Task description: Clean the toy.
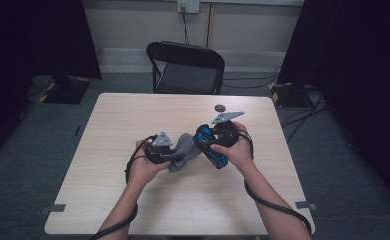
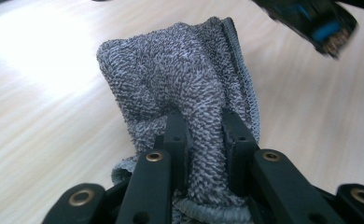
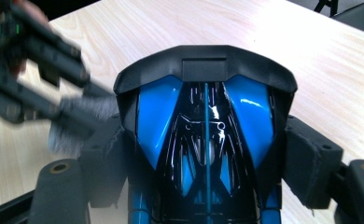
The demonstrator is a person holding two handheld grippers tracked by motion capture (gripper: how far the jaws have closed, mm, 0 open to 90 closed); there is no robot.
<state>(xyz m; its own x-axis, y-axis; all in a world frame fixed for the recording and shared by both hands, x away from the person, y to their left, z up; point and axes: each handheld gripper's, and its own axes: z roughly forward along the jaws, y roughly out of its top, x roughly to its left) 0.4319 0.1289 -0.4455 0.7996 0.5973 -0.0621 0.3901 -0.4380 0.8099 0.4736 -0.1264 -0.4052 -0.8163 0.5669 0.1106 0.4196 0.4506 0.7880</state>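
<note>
Over the middle of the pale wooden table (image 1: 133,200) both hands are working close together. The left gripper (image 2: 202,133) is clamping its black jaws tight on a grey terry cloth towel (image 2: 185,79), with a thick fold of the fabric squeezed between the pads and the rest of it bunching up ahead of the jaws, its stitched hem running down the right edge in the left gripper view. From the high view the towel (image 1: 184,150) is hanging between the two hands, just above the tabletop, with the left gripper (image 1: 169,156) holding it at its left end. The right gripper (image 3: 208,154) is gripping a glossy blue and black plastic toy car (image 3: 206,126), its padded jaws pressing on both flanks of the body and the dark spoiler end pointing away from the camera. In the high view the toy car (image 1: 210,145) is sitting tilted in the right hand (image 1: 240,150), just beside the towel, with the cloth's upper end reaching up to the car's body; whether the two are actually touching I cannot tell. Farther back on the table a small dark round disc (image 1: 220,107) is lying on its own, well apart from the hands, and a black folding chair (image 1: 185,67) is standing beyond the far edge.
</note>
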